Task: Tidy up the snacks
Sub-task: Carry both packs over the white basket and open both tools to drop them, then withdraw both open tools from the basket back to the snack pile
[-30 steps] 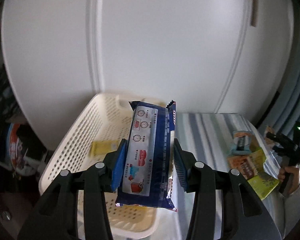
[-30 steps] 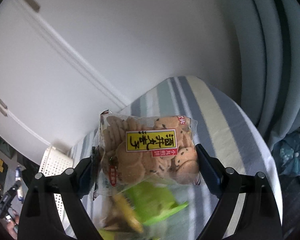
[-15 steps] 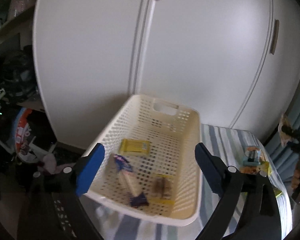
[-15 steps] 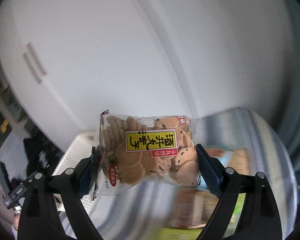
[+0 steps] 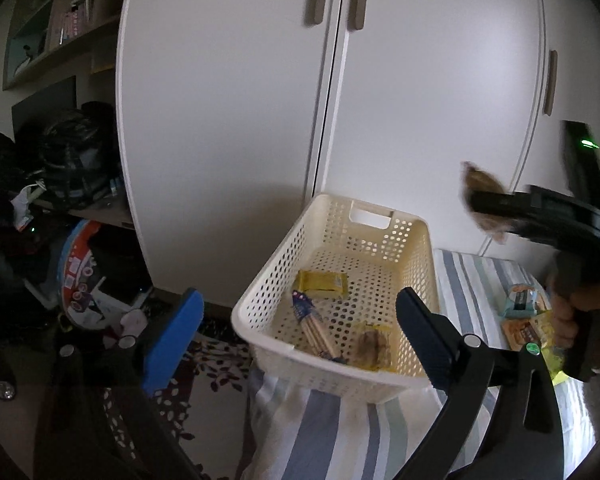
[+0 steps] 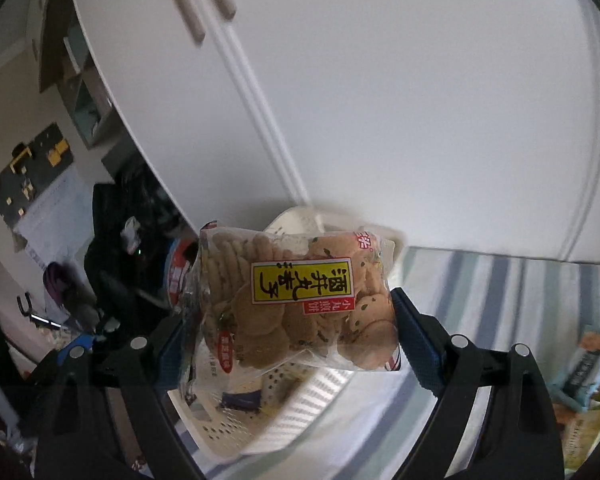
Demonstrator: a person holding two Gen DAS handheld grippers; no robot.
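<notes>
— Left gripper point(image 5: 296, 328)?
— Spread wide, nothing between the blue-padded fingers point(image 5: 176, 332). Pointed down toward a cream perforated plastic basket point(image 5: 416, 240) that sits ahead of the fingertips, on a blue, grey and white striped cloth point(image 5: 464, 276).
— Inside the basket?
— Three packets on the floor: a flat yellow wrapper point(image 5: 321, 283) farthest from the fingers, a long dark-blue packet of thin sticks point(image 5: 314, 330) lying slantwise nearer, and a small clear-and-yellow pack with brown contents point(image 5: 374, 346) just beside the inner face of the right-hand finger. Apart from one another, or barely touching; hard to tell for the two nearer ones.
— Right gripper point(image 6: 288, 336)?
— Clamped on a clear bag of round tan biscuits with a yellow label point(image 6: 300, 300), one pad pressing each side, bag held up in the air. Seen from the left wrist camera, same bag point(image 5: 482, 204) blurred, above and beyond the basket's right rim, with a hand point(image 5: 576, 316) gripping the black handle.
— Below that bag?
— Basket point(image 6: 284, 420) under and beyond the fingers, smeared by motion.
— Anything else on the cloth?
— Off past the right finger, a light-blue snack pack point(image 5: 522, 300), an orange pack point(image 5: 524, 332) next to it, and a yellow-green wrapper point(image 5: 556, 364) partly hidden behind the hand. White cupboard doors point(image 5: 420, 100) behind everything.
</notes>
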